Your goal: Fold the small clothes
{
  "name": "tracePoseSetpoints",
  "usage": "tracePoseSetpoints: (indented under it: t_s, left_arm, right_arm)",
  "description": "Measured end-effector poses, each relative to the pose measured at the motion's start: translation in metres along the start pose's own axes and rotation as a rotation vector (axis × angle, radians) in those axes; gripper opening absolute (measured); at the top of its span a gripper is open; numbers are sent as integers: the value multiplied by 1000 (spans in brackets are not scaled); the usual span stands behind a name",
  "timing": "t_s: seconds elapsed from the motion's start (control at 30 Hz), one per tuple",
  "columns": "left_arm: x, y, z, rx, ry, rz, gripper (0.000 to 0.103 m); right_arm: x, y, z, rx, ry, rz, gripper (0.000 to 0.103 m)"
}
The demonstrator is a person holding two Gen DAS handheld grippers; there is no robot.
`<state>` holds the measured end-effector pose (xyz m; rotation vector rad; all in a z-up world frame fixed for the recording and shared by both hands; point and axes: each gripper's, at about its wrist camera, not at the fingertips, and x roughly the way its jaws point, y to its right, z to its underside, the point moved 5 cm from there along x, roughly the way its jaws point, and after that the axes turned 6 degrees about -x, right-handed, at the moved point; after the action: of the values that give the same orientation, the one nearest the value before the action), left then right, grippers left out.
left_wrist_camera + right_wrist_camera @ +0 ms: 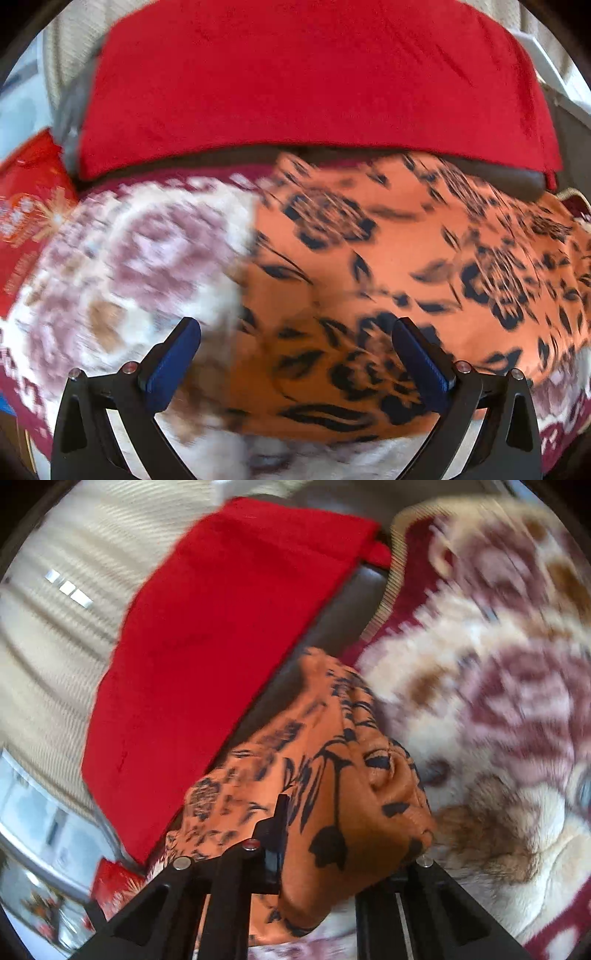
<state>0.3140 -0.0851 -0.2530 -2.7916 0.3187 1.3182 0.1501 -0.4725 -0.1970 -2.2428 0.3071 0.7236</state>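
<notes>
An orange garment with a black floral print (pixel 369 277) lies spread on a cream and maroon patterned blanket (pixel 129 258). My left gripper (pixel 295 354) is open and empty, just above the garment's near left part, blue pads wide apart. In the right wrist view my right gripper (pixel 332 834) is shut on a bunched fold of the orange garment (pixel 351 775) and holds it lifted off the blanket (pixel 498 701); the cloth hides most of the right finger.
A red cushion (pixel 314 81) lies behind the garment, also in the right wrist view (pixel 221 646). A red printed bag (pixel 29 214) sits at the left. A cream ribbed backrest (pixel 55 646) stands beyond the cushion.
</notes>
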Motion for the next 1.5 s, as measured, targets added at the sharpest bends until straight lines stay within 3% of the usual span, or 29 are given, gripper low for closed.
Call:
tracePoseSetpoints:
  t_s: [0.1, 0.33, 0.53, 0.67, 0.8, 0.87, 0.93, 0.97, 1.0, 1.07, 1.13, 1.23, 1.33, 1.43, 1.47, 1.5]
  left_arm:
    - [-7, -30, -11, -59, 36, -50, 103]
    - [-18, -101, -14, -222, 52, -83, 103]
    - [-27, -151, -9, -289, 81, -131, 103]
    - [-27, -177, -2, -323, 76, -146, 103]
    - [-25, -190, -1, -370, 67, -122, 103]
    - [-25, -188, -3, -376, 72, -95, 103]
    - [-26, -180, -6, -363, 82, -69, 103]
    - [-28, -176, -8, -357, 87, -58, 103]
    - [-29, -169, -10, -347, 98, -39, 103]
    - [-32, -158, -13, -326, 109, -8, 103]
    - [-34, -145, -15, -300, 117, 47, 103]
    - [-39, -123, -16, -269, 122, 161, 103]
    - [-37, -96, -13, -223, 102, 234, 103]
    - [-30, -71, -7, -175, 73, 257, 103]
    - [-29, -65, -6, -165, 67, 262, 103]
    - [-25, -59, -4, -149, 55, 260, 103]
  right_arm:
    - [-10, -44, -7, -99, 24, -30, 14]
    - [-2, -152, 8, -249, -1, -127, 14]
    - [31, -237, 55, -351, -80, -203, 14]
    - [79, -272, 109, -379, -204, -223, 14]
    - [133, -271, 164, -387, -364, -156, 19]
    - [140, -265, 177, -379, -386, -139, 20]
    - [135, -267, 176, -413, -370, -173, 27]
    - [131, -272, 174, -429, -383, -211, 37]
    - [127, -272, 174, -431, -401, -247, 53]
    - [115, -275, 176, -411, -457, -375, 72]
    - [98, -275, 178, -419, -491, -473, 73]
    - [66, -265, 165, -450, -435, -551, 73]
    - [45, -246, 138, -462, -328, -489, 72]
    - [42, -224, 107, -427, -253, -398, 60]
    - [44, -212, 98, -393, -237, -363, 55]
    - [45, -204, 94, -370, -230, -336, 43]
